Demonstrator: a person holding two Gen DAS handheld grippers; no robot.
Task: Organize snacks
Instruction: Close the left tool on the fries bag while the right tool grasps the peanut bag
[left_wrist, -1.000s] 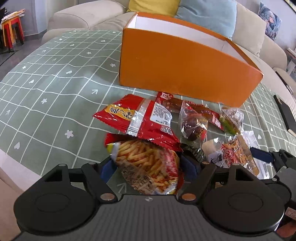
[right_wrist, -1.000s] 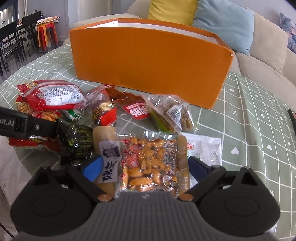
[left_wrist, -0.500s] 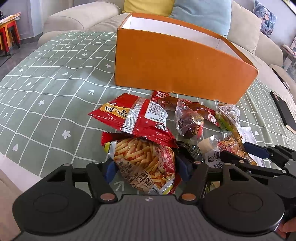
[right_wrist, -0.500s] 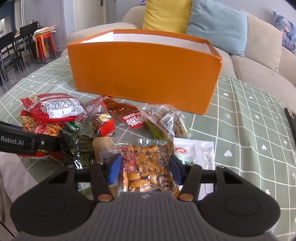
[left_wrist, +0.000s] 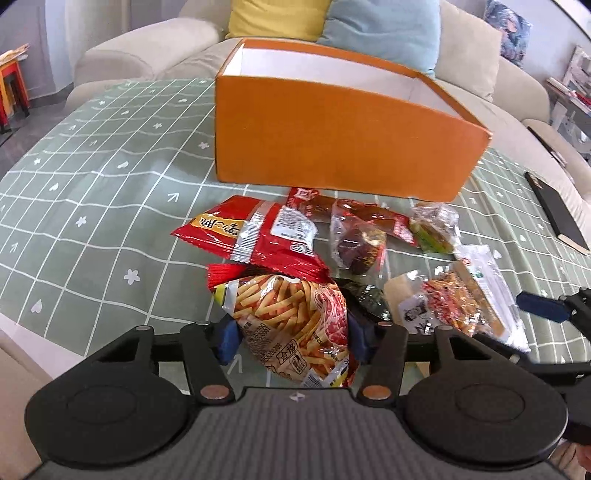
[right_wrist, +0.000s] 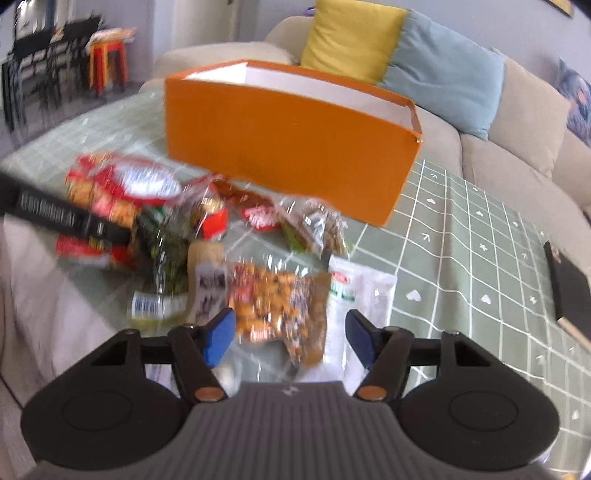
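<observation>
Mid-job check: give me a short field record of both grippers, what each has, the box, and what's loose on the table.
left gripper: shut on the clear french-fry snack bag
right gripper: pads apart, astride the clear orange-nut packet; grip unclear, view blurred
container: open orange cardboard box, white inside, contents hidden
loose snacks: red foil bag, dark wrapped sweet, white sachet
surface: green grid-pattern tablecloth

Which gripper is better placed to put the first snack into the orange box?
Left. The left gripper has its pads against the fries bag; the right gripper stands open around the peanut pack.
</observation>
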